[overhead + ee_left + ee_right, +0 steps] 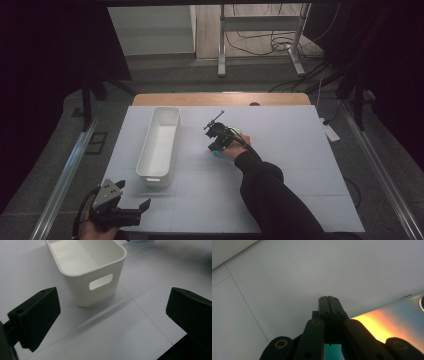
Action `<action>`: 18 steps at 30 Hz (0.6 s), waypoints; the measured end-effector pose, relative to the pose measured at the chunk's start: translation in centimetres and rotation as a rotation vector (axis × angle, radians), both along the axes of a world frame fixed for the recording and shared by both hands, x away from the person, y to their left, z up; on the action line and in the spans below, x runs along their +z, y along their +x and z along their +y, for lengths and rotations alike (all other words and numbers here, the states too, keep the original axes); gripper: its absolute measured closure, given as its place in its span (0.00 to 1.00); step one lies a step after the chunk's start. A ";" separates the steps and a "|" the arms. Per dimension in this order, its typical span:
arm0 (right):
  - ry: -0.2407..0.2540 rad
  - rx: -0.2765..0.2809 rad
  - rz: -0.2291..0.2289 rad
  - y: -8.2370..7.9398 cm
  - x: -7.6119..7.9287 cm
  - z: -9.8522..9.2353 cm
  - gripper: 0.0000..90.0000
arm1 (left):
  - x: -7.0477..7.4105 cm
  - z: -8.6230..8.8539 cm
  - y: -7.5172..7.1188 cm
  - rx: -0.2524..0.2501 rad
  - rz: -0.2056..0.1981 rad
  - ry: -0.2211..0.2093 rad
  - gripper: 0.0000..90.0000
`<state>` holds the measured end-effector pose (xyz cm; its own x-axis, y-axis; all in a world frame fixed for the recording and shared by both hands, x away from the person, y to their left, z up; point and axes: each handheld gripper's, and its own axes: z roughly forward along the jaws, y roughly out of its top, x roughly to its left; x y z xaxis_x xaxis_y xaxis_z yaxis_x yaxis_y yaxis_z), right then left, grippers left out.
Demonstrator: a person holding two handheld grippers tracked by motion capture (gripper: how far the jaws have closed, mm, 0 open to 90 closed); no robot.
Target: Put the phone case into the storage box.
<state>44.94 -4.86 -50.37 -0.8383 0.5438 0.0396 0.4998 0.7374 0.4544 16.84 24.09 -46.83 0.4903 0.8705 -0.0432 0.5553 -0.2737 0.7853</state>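
A shiny disc [392, 315] lies flat on the white table, glowing orange and teal; a teal sliver of the disc [218, 154] peeks out by the person's right hand, and the disc's edge [140, 242] also shows at the top of the left gripper view. My right gripper [328, 298] is shut, its jaws tight together with nothing between them, and it points down at the table right beside and partly over the disc. It sits mid-table [216, 145]. My left gripper [134, 194] rests at the near left corner, open and empty [112, 302], facing the white bin.
A long white bin [141, 165] stands empty left of centre, its near end with a handle cutout [100, 281] just ahead of the left jaws. The white sheet [300, 165] spreads wide to the right. A dark sleeve [270, 200] crosses the near middle.
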 end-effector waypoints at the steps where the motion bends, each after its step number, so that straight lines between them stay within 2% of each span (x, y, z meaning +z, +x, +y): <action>1: 0.000 0.000 0.000 0.0 0.0 0.0 0.99 | 0.0 0.0 0.0 0.000 0.000 0.000 0.00; 9: -0.025 0.001 0.014 -0.2 -0.1 -0.3 0.99 | 0.0 0.0 0.0 0.000 0.001 0.000 0.00; 18: -0.036 0.002 0.021 -0.7 0.1 -1.7 0.99 | 0.0 0.0 0.0 0.001 0.002 0.002 0.00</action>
